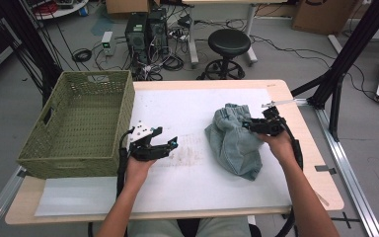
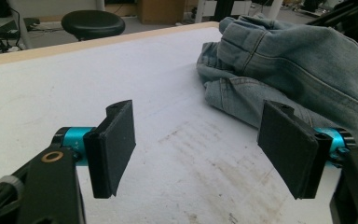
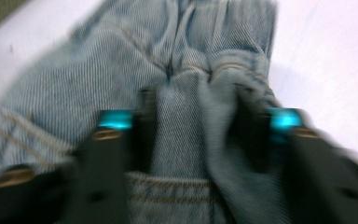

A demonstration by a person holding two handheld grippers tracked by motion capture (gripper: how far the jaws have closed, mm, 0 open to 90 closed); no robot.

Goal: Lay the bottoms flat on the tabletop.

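A green basket (image 1: 79, 118) stands at the table's left edge. Just right of it, the left gripper (image 1: 170, 143) hovers over the white mat (image 1: 177, 108), jaws spread wide with nothing between them, pointing right toward the jeans (image 1: 234, 140). The jeans lie crumpled right of centre on the mat, their long axis running from far-left to near-right. The right gripper (image 1: 249, 124) clamps a fold of denim at their far end, near the waistband.
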